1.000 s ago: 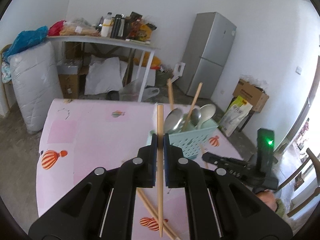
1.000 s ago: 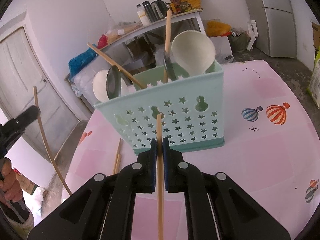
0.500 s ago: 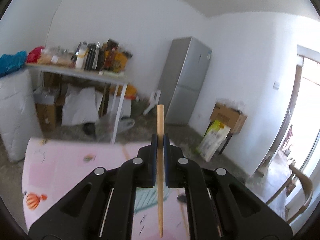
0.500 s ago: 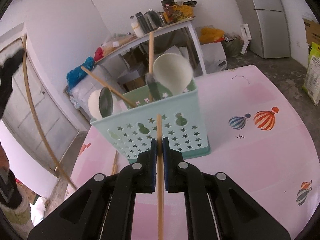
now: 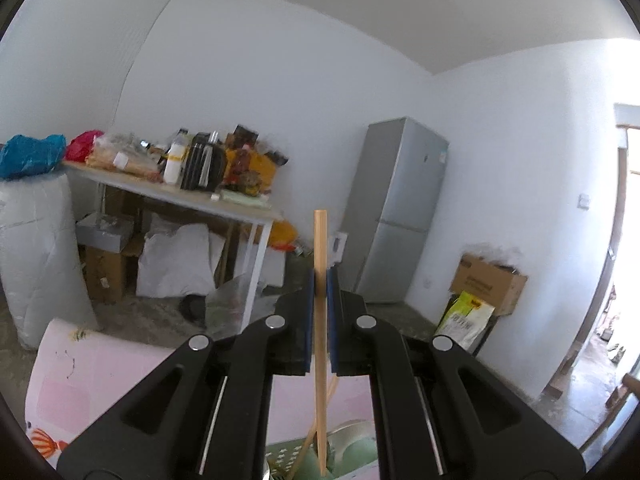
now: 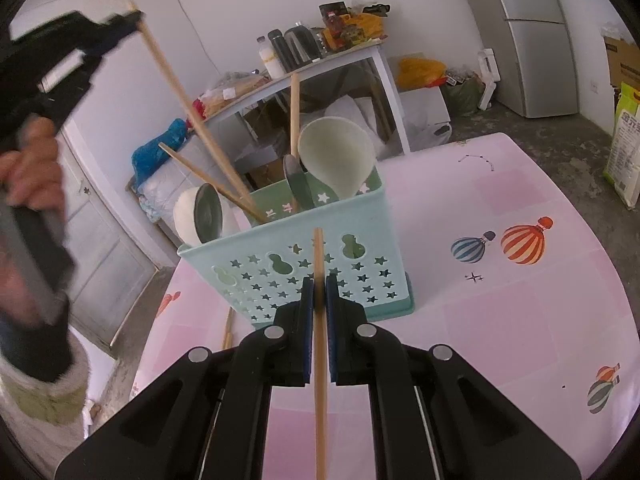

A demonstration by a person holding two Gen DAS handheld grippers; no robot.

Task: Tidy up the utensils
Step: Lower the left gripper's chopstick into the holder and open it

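Note:
My left gripper (image 5: 320, 276) is shut on a wooden chopstick (image 5: 320, 240) that stands upright. In the right wrist view this left gripper (image 6: 134, 20) is high at the upper left, and its slanted chopstick (image 6: 192, 116) dips its lower end into the teal star-patterned basket (image 6: 360, 280). The basket stands on the pink balloon-print table (image 6: 520, 320) and holds two more chopsticks, a pale ladle (image 6: 336, 160) and a white spoon (image 6: 188, 216). My right gripper (image 6: 319, 280), just in front of the basket, is shut on another chopstick (image 6: 320, 380).
Loose chopsticks (image 6: 229, 328) lie on the table left of the basket. A person's hand (image 6: 32, 160) holds the left tool. Beyond are a cluttered white table (image 5: 180, 196), a grey fridge (image 5: 400, 208), a cardboard box (image 5: 488, 284) and a door (image 6: 104, 240).
The left gripper rose and swung over the basket with its chopstick, whose lower end now sits in the basket. The right gripper stayed nearly still in front of the basket.

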